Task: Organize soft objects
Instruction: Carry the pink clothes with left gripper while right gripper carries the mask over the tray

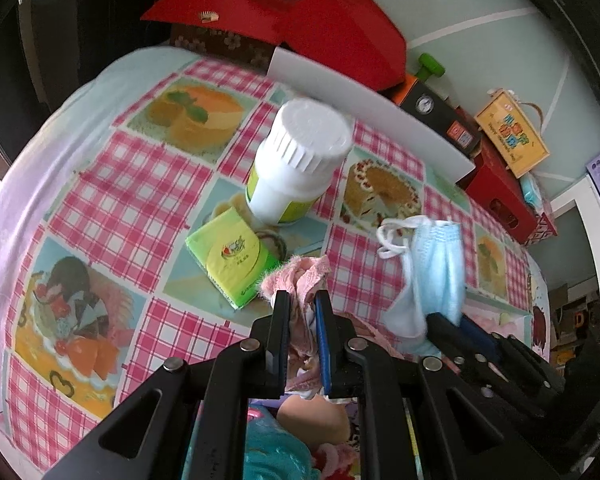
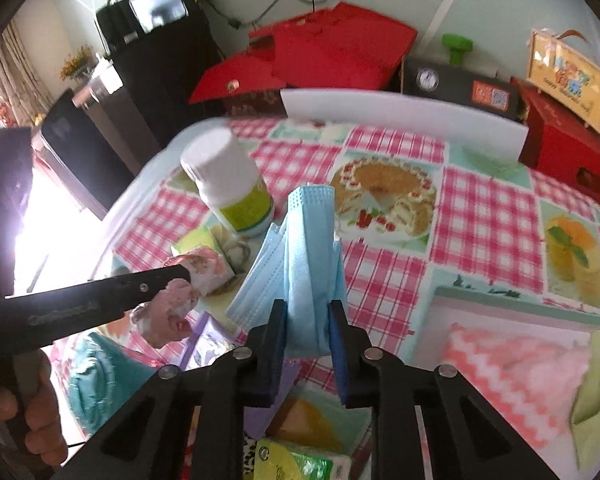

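Jaws of both grippers are clamped on soft goods above a desk covered in a pink checked cloth printed with cakes. On the left gripper they pinch 1 crumpled pink cloth, which bunches out past the tips and trails back between the fingers. On the right gripper they press on 1 folded blue face mask, held upright with its white ear loops dangling in the left wrist view.

On the desk stand 1 white-capped bottle with a green label and, just beside it, 1 green tissue packet. 1 white board stands on edge along the far side, with red boxes behind it. 1 pink zigzag cloth lies in a tray at lower right in the right wrist view.

Both grippers angle steeply down toward the desk, side by side; a hand grips the left tool's handle.
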The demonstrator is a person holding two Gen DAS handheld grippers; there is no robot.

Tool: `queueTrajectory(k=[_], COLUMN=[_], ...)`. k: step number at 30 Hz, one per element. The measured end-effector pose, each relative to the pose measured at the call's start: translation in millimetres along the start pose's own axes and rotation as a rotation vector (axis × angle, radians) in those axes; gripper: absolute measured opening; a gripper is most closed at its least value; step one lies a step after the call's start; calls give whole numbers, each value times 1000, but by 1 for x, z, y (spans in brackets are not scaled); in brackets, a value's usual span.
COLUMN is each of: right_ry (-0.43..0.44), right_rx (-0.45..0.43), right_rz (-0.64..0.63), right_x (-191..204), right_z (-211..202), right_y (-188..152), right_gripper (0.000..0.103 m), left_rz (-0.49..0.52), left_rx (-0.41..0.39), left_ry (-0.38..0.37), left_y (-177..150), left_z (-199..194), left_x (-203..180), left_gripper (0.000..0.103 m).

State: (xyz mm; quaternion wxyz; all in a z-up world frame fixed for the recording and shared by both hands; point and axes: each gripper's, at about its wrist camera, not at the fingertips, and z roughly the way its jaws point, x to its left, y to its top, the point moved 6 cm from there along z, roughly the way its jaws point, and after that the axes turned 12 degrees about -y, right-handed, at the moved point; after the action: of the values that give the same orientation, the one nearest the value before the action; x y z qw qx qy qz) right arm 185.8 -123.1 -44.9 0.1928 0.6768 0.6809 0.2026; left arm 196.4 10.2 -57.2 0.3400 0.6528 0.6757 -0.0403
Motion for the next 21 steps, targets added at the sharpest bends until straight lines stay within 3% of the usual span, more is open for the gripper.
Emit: queueTrajectory(k=[11, 21], right_ry=[-66, -201], right_rx=[-197, -284], right_rz=[78, 206], right_x=[-37, -105], right_z=[-91, -149], right_y=[15, -2], right_gripper=[22, 22], left_rz=[112, 233], left_rx=[-90, -126], left_ry=[-68, -117], left_y=[6, -2], left_z=[-34, -45], left_x=[-50, -107], left_gripper=[12, 12])
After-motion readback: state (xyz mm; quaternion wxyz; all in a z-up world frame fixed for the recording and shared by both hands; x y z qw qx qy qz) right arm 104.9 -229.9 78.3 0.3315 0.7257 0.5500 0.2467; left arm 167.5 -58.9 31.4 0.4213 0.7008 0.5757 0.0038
